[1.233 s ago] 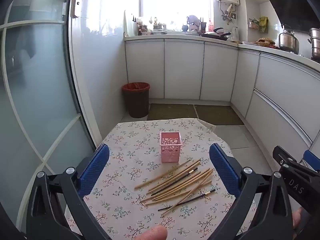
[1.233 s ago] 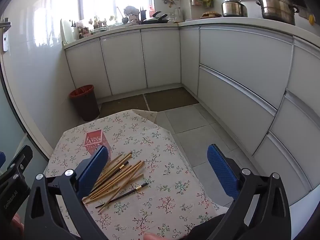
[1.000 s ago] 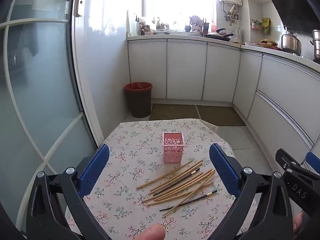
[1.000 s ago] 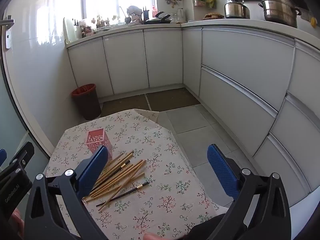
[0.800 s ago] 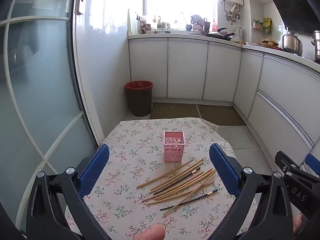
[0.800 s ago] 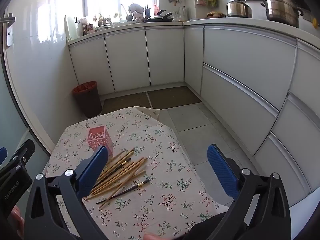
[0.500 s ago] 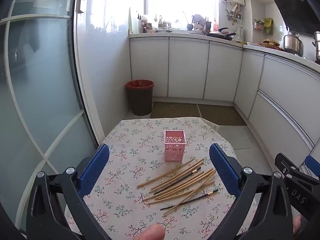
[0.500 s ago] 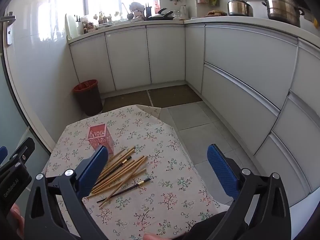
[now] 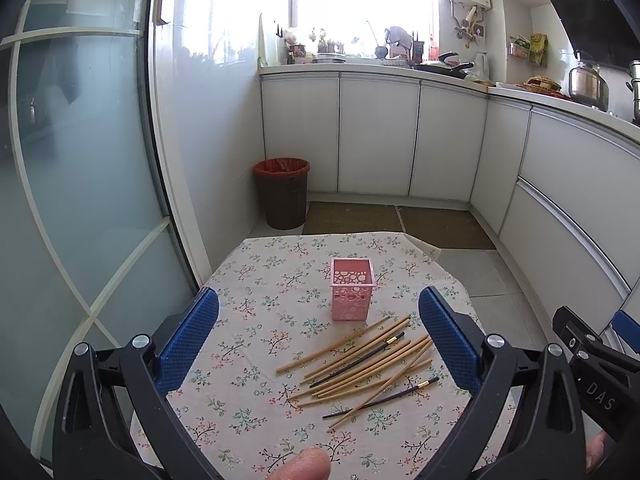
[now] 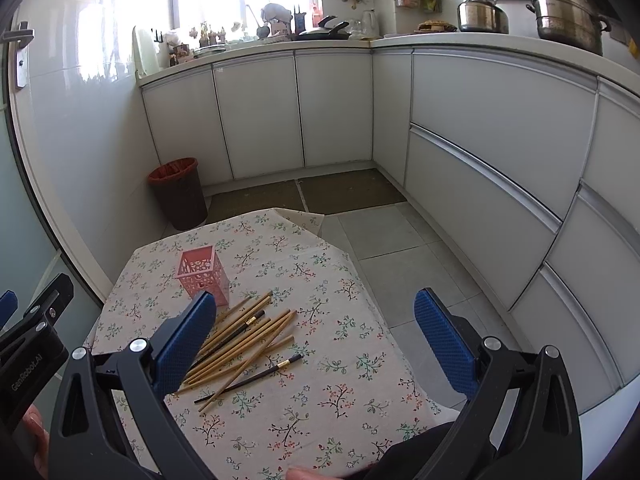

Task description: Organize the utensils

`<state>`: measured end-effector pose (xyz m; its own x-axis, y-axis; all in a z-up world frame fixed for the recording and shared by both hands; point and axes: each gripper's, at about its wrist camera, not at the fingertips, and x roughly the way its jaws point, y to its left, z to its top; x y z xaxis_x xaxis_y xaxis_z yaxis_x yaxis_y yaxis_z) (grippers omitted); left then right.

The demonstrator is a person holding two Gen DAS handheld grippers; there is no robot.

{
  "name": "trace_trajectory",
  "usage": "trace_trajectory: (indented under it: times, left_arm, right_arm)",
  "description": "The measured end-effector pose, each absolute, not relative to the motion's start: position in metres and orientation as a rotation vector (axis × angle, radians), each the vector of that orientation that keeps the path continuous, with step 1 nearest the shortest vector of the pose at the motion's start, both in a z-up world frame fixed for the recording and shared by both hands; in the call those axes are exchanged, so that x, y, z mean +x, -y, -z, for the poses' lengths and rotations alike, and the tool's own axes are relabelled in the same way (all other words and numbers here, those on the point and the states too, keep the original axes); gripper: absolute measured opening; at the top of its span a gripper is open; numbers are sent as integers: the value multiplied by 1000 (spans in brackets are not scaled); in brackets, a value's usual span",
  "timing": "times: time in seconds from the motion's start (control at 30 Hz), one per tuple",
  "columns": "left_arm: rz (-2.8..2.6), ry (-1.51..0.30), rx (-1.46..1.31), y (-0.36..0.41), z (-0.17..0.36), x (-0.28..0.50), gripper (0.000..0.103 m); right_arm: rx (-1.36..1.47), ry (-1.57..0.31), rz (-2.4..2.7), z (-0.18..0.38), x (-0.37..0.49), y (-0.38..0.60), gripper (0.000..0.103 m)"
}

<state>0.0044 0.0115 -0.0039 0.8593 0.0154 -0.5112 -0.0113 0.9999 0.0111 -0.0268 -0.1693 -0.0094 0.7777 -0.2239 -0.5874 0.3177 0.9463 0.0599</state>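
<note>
the left tongs (image 9: 318, 334) are spread wide and hold nothing, hovering above the near part of the counter (image 9: 248, 312); the right tongs (image 10: 316, 332) are likewise spread and empty, off to the right of the same surface. directly ahead of both, on the floral cloth, lies a loose heap of chopsticks (image 9: 360, 354), mostly pale bamboo with two dark ones (image 9: 380, 398) among them, fanned and partly crossing one another. just beyond the heap stands a pink perforated holder (image 9: 352, 294), upright and with nothing showing above its rim, its base close to the far tips of the sticks but apart from them. farther out sit a brown bin (image 9: 282, 192) on the floor and white cabinets along the wall. by my reading the job has not really started: no stick is gripped and none is in the holder, so this is the approach before a first pick. the next move seems to call for lowering one pair of tongs onto a single stick at the edge of the heap, where it is free of the others, pinching it near the middle, then tipping it upright over the holder's opening; the light holder could tip if bumped.
</note>
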Motion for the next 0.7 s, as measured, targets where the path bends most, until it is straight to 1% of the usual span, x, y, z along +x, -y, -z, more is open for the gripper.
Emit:
trace_trajectory:
  times: [0.7]
  left_arm:
    - [-22,-535,9,-11,4,2,96]
  right_arm:
    - [167,-619,285,8,-30,169,97]
